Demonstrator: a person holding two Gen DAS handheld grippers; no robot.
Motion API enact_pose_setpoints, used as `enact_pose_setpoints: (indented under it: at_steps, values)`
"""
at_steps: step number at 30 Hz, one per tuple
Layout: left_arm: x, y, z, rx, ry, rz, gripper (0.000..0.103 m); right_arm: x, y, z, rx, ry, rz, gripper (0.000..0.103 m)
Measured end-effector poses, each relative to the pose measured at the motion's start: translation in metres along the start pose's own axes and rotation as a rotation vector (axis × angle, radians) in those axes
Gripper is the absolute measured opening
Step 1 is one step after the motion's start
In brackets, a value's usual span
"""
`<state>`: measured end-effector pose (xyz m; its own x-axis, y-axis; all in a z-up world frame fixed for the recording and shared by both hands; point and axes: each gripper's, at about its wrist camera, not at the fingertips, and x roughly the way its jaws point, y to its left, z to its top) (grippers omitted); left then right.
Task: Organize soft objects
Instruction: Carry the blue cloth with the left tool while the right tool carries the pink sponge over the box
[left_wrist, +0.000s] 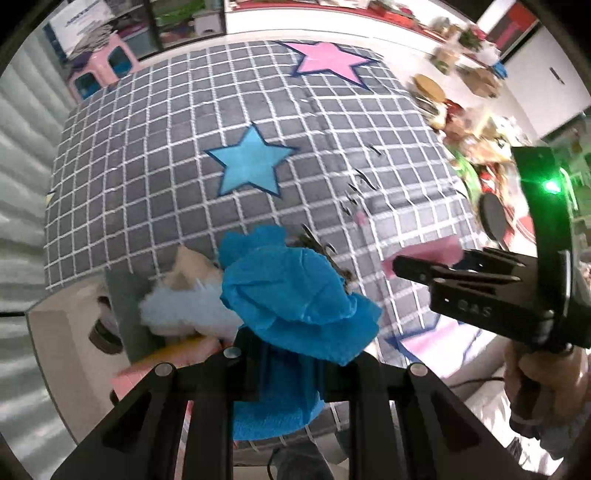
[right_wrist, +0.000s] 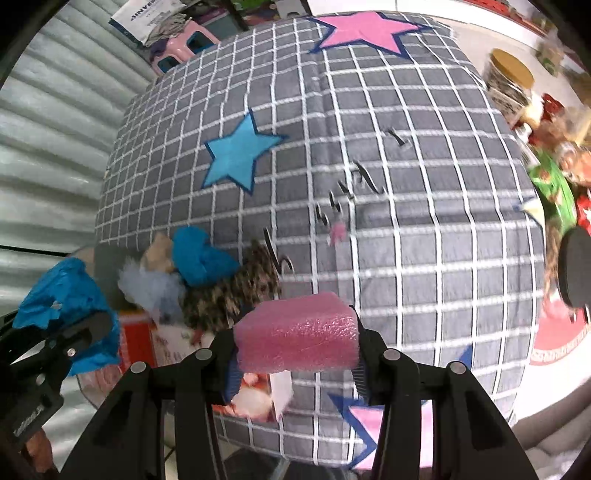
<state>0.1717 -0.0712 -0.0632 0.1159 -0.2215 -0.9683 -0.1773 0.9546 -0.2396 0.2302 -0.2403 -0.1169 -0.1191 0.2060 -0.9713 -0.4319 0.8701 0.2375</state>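
Observation:
My left gripper (left_wrist: 291, 354) is shut on a crumpled blue cloth (left_wrist: 295, 295) and holds it above the near left edge of the table; both also show in the right wrist view (right_wrist: 66, 306). My right gripper (right_wrist: 295, 350) is shut on a pink foam block (right_wrist: 297, 334), held above the grey checked tablecloth (right_wrist: 406, 184); the block also shows in the left wrist view (left_wrist: 436, 251). A pile of soft things lies at the left: a pale blue fluffy piece (right_wrist: 151, 284), a blue heart-shaped piece (right_wrist: 201, 260), a beige piece (right_wrist: 159, 251) and a leopard-print piece (right_wrist: 236, 288).
A red and white printed box (right_wrist: 147, 339) lies under the pile at the table's near left edge. The tablecloth carries blue (right_wrist: 236, 155) and pink stars (right_wrist: 365, 31). Cluttered items (right_wrist: 554, 177) lie on the floor at right. A pink stool (left_wrist: 99, 68) stands beyond the table.

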Motion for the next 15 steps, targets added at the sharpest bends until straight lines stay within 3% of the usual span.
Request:
enact_pose_setpoints:
  at_steps: [15]
  values:
    - [-0.021,-0.002,-0.085,0.088,0.005,-0.056,0.021,-0.007,0.028,-0.078,0.006,0.013,-0.044,0.049]
